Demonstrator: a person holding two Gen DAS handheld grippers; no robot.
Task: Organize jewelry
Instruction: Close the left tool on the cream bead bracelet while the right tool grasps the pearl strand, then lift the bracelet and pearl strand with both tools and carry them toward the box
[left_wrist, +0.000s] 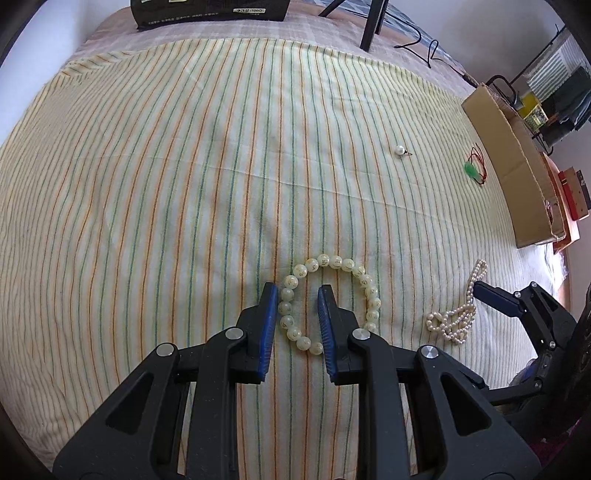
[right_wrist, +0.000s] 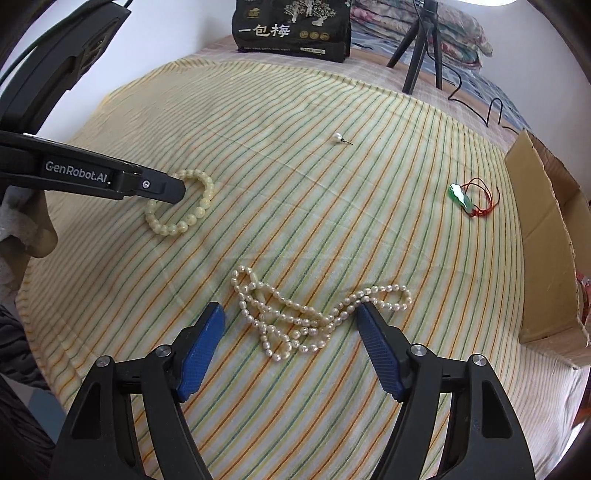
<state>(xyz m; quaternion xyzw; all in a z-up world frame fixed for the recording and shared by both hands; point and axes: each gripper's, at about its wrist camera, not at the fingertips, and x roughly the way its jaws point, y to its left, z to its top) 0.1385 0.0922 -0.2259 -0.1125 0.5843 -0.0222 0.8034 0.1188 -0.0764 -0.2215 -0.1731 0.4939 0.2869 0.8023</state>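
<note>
A pale bead bracelet (left_wrist: 334, 263) lies on the striped cloth (left_wrist: 184, 184). My left gripper (left_wrist: 296, 293) is open and low over it, with the bracelet's left side between the fingers, one finger outside the ring and one inside it. It also shows in the right wrist view (right_wrist: 195, 218). A tangled pearl necklace (right_wrist: 295, 317) lies between the fingers of my right gripper (right_wrist: 290, 314), which is wide open; the necklace also shows in the left wrist view (left_wrist: 454, 321). A pearl earring (right_wrist: 338, 138) and a green pendant on red cord (right_wrist: 461, 195) lie farther off.
An open cardboard box (right_wrist: 546, 236) stands at the cloth's right edge. A black bag (right_wrist: 291, 29) and a tripod (right_wrist: 421, 48) stand at the back of the bed.
</note>
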